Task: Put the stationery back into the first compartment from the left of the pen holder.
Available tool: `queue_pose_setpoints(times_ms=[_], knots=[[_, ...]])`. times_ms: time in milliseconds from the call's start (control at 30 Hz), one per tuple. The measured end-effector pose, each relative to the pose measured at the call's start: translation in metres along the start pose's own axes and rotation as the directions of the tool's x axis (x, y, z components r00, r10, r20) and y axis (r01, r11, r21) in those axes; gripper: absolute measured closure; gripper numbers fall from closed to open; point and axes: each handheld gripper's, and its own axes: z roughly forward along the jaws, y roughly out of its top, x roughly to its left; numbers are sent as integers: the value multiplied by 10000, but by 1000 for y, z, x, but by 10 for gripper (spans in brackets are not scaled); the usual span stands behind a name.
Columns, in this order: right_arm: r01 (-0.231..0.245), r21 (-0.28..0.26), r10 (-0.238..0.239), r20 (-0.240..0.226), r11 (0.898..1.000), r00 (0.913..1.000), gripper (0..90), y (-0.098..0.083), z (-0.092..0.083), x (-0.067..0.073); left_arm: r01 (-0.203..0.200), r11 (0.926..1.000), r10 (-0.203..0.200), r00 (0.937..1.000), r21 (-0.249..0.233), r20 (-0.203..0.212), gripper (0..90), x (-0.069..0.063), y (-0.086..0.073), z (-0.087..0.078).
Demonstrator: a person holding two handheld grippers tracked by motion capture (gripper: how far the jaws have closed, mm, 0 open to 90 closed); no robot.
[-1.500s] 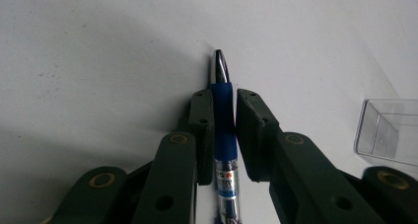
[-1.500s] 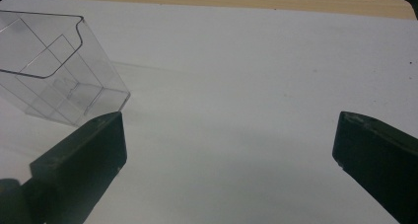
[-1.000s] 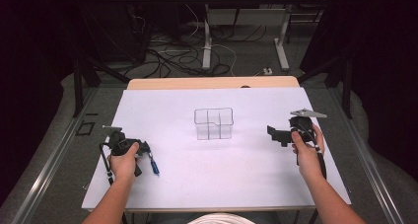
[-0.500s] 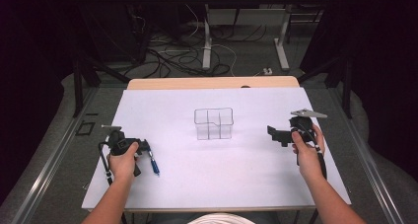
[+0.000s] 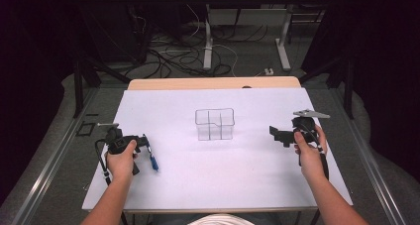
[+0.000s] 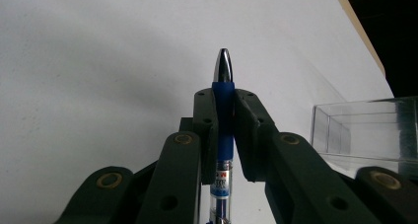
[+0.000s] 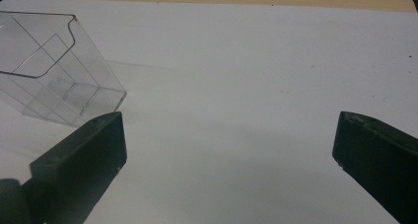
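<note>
Clear divided bin (image 5: pixel 214 124) mid-tabletop (image 5: pixel 208 180), compartments bare. Left tongs (image 5: pixel 148 153) clamped on blue pen (image 6: pixel 223 110); right tongs (image 5: pixel 278 135) wide open, gripping nothing.

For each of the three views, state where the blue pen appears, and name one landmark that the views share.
High view: the blue pen lies at the left, in the left gripper, near the table's front.
Left gripper view: centre, clamped between the jaws, silver tip pointing up.
Right gripper view: I cannot find it.
Shared landmark: the clear plastic organizer.
</note>
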Motion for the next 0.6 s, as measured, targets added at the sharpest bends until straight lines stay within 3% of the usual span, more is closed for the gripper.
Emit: queue_pose_setpoints(times_ms=[67, 133, 300, 400, 433, 500, 600], knots=[[-41, 22, 41, 11, 10000, 10000, 0, 0, 0, -2, -406, 9992, 406, 9991, 12, -102, 802, -2, 0, -2], [-107, 53, 107, -5, 9999, 9999, 0, -1, 1, -2, -602, 9978, 597, 9981, -286, -176, 802, -6, 0, -3], [-196, 22, 196, 1, 9998, 9998, 0, -1, -2, -3, -1507, 9862, 1482, 9881, -685, -409, 802, -16, -2, -5], [-179, -7, 179, 8, 9998, 9998, 0, -2, -2, -3, -2178, 9725, 2134, 9751, -821, -598, 802, -23, -3, -7], [-112, -16, 112, 47, 9999, 9999, 0, -2, -2, -4, -2207, 9711, 2156, 9744, -904, -636, 802, -26, -3, -7], [-173, 7, 173, 55, 9998, 9998, 0, -2, -2, -4, -2542, 9619, 2494, 9667, -1002, -582, 802, -31, -4, -7], [-48, -37, 49, 73, 10000, 10000, 0, -1, -2, -4, -3058, 9448, 3004, 9518, -1179, -615, 802, -40, -5, -7]])
